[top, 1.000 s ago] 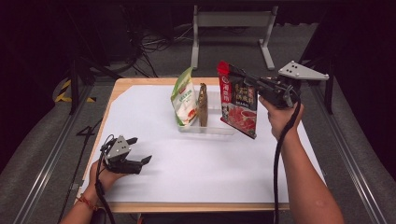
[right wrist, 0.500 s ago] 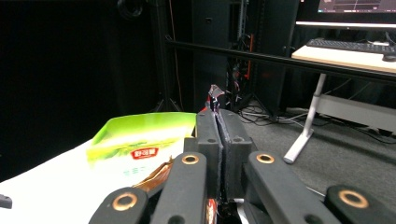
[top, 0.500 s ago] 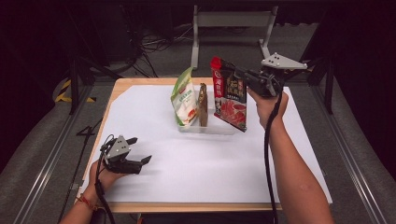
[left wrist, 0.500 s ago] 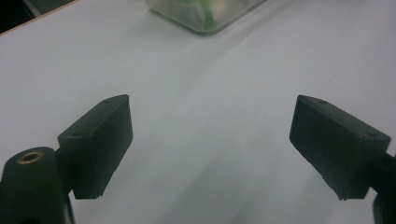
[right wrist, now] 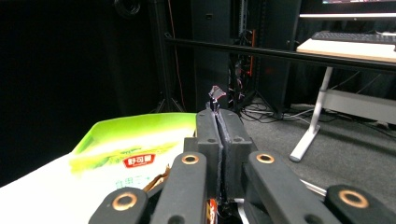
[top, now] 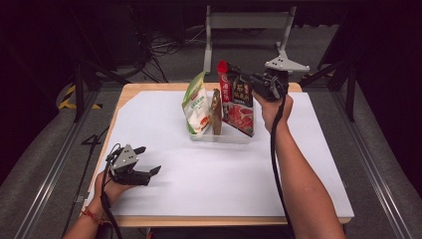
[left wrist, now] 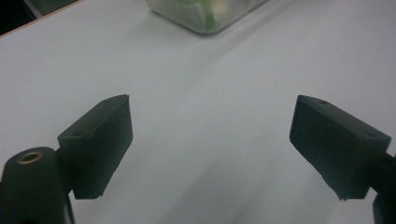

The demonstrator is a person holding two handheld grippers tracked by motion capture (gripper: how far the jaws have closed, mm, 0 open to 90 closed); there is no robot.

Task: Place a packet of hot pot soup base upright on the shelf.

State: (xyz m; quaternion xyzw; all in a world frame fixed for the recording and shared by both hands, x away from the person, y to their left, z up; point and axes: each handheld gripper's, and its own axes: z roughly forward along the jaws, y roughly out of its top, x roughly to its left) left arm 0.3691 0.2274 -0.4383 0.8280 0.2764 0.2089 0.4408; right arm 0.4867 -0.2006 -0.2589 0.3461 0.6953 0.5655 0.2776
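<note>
Lab: dark floor cables (top: 164,47), monitor desk (right wrist: 348,46)

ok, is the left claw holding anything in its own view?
No, the left claw stands wide open over the bare white table sheet, with nothing between its black jaws.

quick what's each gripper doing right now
Left gripper: open, holding nothing.
Right gripper: shut on the red pouch over the clear bin.
</note>
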